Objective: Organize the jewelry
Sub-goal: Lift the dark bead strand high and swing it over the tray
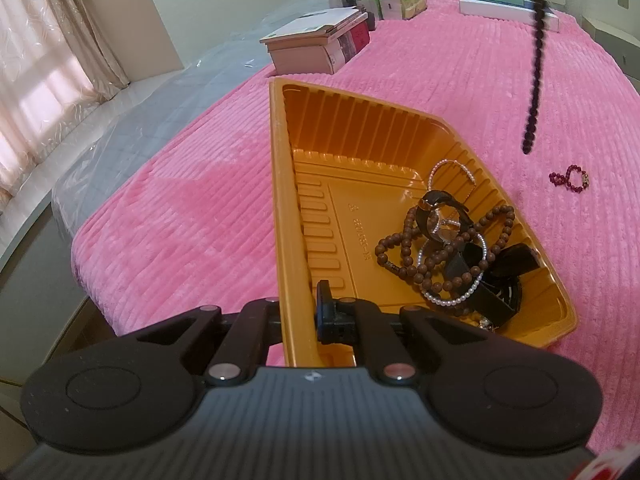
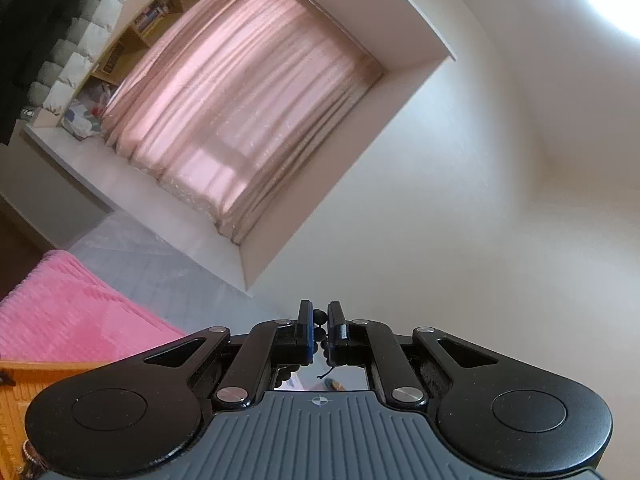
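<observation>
Left gripper (image 1: 306, 312) clamps tray (image 1: 280, 208) wall | right gripper (image 2: 319, 330) pinches dark beads (image 2: 319, 334), dangling only in left view

Bracelets (image 1: 448, 256) in tray (image 1: 280, 208) on blanket (image 1: 180, 208); boxes (image 1: 316, 42) behind.

Pink ribbed bedspread (image 1: 440, 60), curtained bay window (image 2: 240, 92), pale walls (image 2: 460, 200).

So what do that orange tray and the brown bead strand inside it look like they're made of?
The orange tray looks like thin moulded plastic with a glossy finish: ribbed walls, soft reflections and raised lettering pressed into its floor. The brown bead strand looks like wood, matte and evenly round with no shine, though dull resin or seed beads can't be ruled out.
</observation>
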{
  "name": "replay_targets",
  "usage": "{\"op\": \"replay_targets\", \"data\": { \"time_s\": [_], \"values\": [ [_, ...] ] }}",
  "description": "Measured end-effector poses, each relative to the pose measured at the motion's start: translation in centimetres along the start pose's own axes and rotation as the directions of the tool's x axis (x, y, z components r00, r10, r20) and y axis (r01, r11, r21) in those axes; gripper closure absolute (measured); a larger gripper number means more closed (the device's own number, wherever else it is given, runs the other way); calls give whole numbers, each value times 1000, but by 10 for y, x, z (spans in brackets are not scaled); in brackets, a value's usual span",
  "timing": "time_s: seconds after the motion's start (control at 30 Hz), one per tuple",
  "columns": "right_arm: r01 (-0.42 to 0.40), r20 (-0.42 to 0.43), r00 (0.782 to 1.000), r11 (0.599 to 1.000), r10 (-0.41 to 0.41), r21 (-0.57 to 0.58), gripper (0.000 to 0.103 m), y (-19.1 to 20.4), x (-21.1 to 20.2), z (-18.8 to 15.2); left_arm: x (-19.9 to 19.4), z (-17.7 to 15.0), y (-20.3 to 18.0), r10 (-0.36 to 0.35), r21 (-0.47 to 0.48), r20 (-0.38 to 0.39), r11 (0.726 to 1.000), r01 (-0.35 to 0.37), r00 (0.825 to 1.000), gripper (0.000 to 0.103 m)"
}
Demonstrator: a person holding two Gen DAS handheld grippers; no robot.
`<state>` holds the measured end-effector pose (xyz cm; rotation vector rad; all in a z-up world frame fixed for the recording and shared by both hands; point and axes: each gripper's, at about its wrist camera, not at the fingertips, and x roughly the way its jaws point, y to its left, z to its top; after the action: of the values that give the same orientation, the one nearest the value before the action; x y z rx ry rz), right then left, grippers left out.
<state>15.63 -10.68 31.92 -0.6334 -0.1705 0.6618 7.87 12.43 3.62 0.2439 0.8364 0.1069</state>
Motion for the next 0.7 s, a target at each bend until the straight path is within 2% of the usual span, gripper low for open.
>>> {"op": "replay_targets", "data": {
  "time_s": [0.27,0.5,0.7],
  "values": [
    [-44,18,999,998,45,-52,96,15,27,16,0,0,0,-2,-3,1,1000,2,1000,99],
    [-108,-8,994,987,108,-118,96,43,53,15,0,0,2,-7,-5,5,1000,7,1000,98],
    [-191,-4,981,950,196,-246,96,71,68,10,-1,0,1,-9,-8,5,1000,9,1000,98]
  ]
}}
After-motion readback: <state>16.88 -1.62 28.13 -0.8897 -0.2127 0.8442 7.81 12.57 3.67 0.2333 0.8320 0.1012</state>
